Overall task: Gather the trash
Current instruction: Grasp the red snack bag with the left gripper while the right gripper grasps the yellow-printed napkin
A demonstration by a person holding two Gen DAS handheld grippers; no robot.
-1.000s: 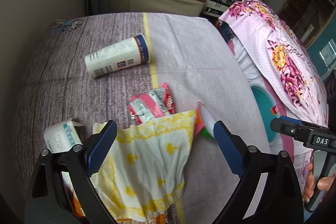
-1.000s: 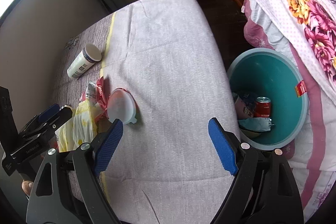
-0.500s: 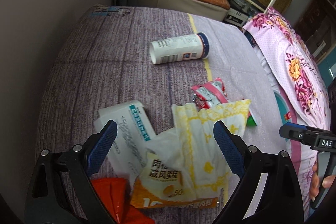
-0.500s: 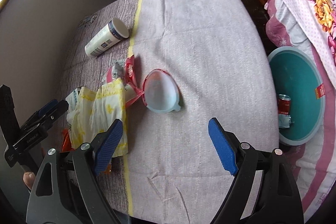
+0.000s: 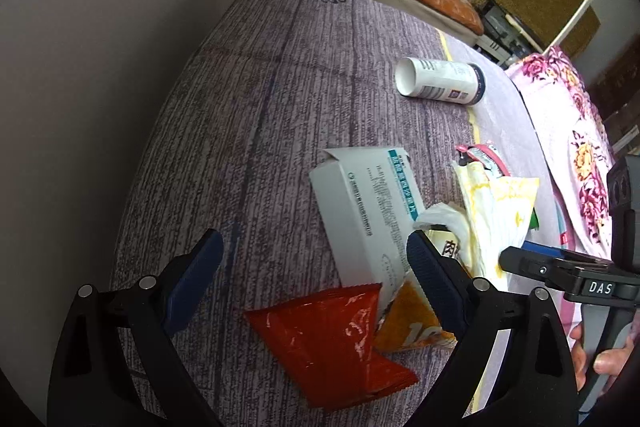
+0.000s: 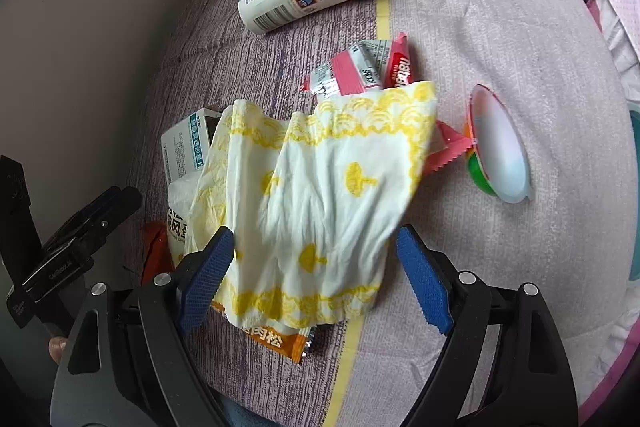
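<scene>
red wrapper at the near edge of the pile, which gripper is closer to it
Left. The red wrapper lies between the open left gripper fingers; the right gripper straddles the yellow napkin beside it.

Soft, even daylight in both wrist views; no hard shadows on the bedspread (image 5: 304, 99), wall at the left of each frame dim grey. Strong fisheye bowing with black vignette in all corners. Red wrapper (image 5: 328, 339) shows small glare flecks; far background in the left view slightly soft.
</scene>
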